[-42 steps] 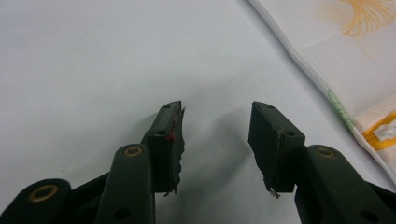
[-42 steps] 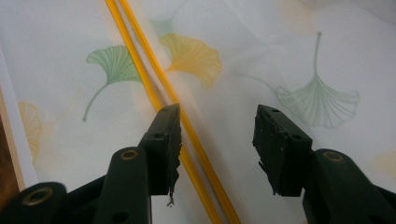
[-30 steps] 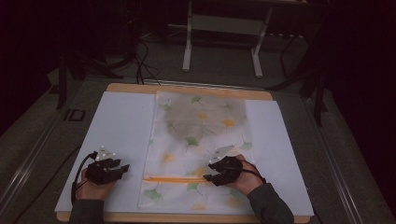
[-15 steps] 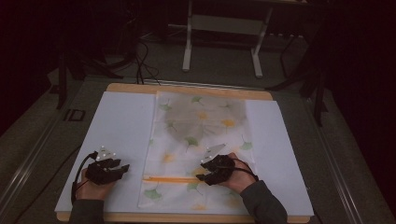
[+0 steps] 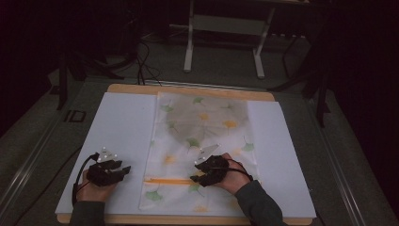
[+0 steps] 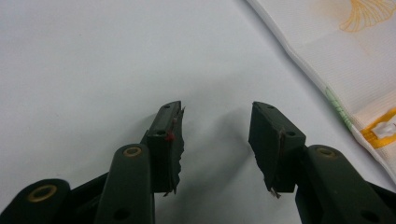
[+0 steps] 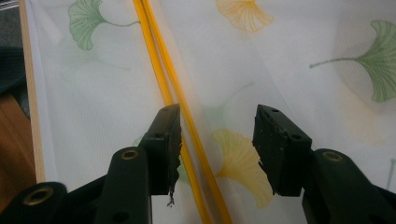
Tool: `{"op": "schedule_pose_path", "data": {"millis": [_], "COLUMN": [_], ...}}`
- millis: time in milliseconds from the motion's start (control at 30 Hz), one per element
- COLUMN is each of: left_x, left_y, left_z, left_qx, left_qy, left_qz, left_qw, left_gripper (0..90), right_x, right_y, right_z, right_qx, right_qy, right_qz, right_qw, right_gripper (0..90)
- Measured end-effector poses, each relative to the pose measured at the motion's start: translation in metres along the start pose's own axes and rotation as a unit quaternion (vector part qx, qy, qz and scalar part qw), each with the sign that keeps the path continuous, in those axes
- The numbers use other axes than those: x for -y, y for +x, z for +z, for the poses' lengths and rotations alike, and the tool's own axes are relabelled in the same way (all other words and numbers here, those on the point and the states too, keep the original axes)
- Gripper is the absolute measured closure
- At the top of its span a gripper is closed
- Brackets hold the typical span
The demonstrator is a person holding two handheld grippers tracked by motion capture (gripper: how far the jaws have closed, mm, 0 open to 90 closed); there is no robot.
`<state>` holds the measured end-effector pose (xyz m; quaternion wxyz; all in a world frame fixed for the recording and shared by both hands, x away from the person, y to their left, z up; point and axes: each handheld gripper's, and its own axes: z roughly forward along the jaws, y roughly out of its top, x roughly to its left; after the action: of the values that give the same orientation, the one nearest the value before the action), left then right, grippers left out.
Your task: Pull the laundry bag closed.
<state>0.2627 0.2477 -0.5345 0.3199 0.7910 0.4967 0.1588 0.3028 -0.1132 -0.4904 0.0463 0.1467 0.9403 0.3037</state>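
A sheer white bag (image 5: pixel 202 141) printed with green and yellow ginkgo leaves lies flat down the middle of the white sheet (image 5: pixel 117 127). An orange zipper (image 5: pixel 167 181) runs across its near end. My right gripper (image 5: pixel 196 177) hovers open over the bag, just right of the zipper's end. In the right gripper view the zipper (image 7: pixel 177 102) passes between the jaws, close to the left one, and the right gripper (image 7: pixel 217 140) holds nothing. My left gripper (image 5: pixel 123 170) rests open on the bare sheet left of the bag. The left gripper (image 6: pixel 215 140) is empty, with the bag's edge (image 6: pixel 336 88) to its right.
The white sheet covers a wooden table (image 5: pixel 188 89) whose front edge (image 5: pixel 188 219) is near the forearms. A metal stand (image 5: pixel 221 42) and cables sit on the dark floor beyond the table.
My right gripper has slid left across the bag toward the zipper. The left gripper has stayed where it was.
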Motion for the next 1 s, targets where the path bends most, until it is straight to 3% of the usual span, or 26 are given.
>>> {"op": "schedule_pose_path", "data": {"millis": [1000], "left_x": [-0.001], "left_y": [-0.001], "left_z": [0.000], "left_qx": [0.003], "left_qy": [0.001], "left_qz": [0.004], "left_qw": [1.0000], "left_gripper": [54.5], "right_x": [-0.030], "right_y": [0.009], "right_z": [0.026], "right_qx": [-0.014], "right_qy": [0.004], "right_qz": [-0.026], "right_qw": [0.9996], "right_gripper": [56.9]}}
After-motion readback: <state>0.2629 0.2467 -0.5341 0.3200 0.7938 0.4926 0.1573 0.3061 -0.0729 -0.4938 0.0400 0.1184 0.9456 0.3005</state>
